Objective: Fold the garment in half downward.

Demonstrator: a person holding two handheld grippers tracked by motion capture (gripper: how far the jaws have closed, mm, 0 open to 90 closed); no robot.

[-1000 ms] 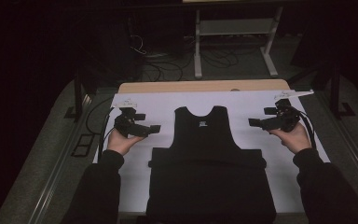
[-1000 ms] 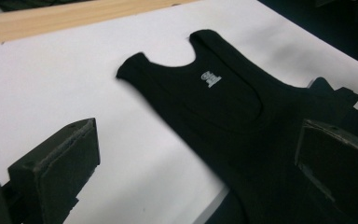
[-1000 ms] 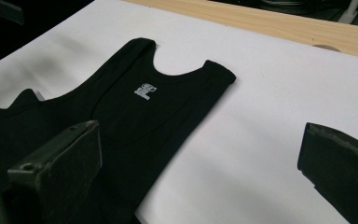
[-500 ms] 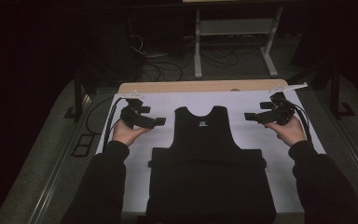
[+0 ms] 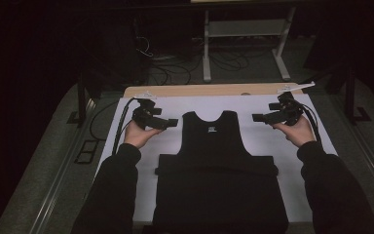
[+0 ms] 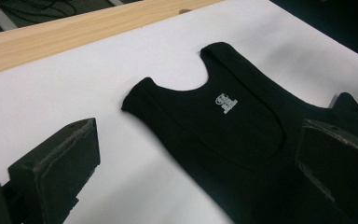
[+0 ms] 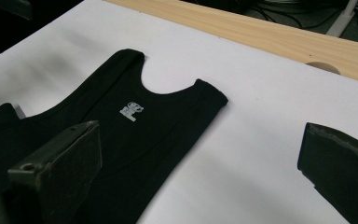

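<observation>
A black tank top (image 5: 214, 161) lies flat on the white table cover (image 5: 175, 105), neck toward the far edge, with a small white logo under the neckline (image 6: 226, 103) (image 7: 131, 111). Its lower part looks folded across. My left gripper (image 5: 173, 122) hovers just left of the left shoulder strap, jaws open and empty (image 6: 191, 163). Just right of the right strap, my right gripper (image 5: 258, 117) is held open too, nothing between its jaws (image 7: 200, 163).
A bare wooden strip (image 5: 199, 90) runs along the table's far edge, with a round hole (image 7: 322, 67) in it. Beyond it stand a white metal stand (image 5: 246, 34) and loose cables on a dark floor. Clips hold the cover at the far corners.
Both hands moved farther up the table toward the tank top's shoulder straps, and the grippers now point inward at the straps.
</observation>
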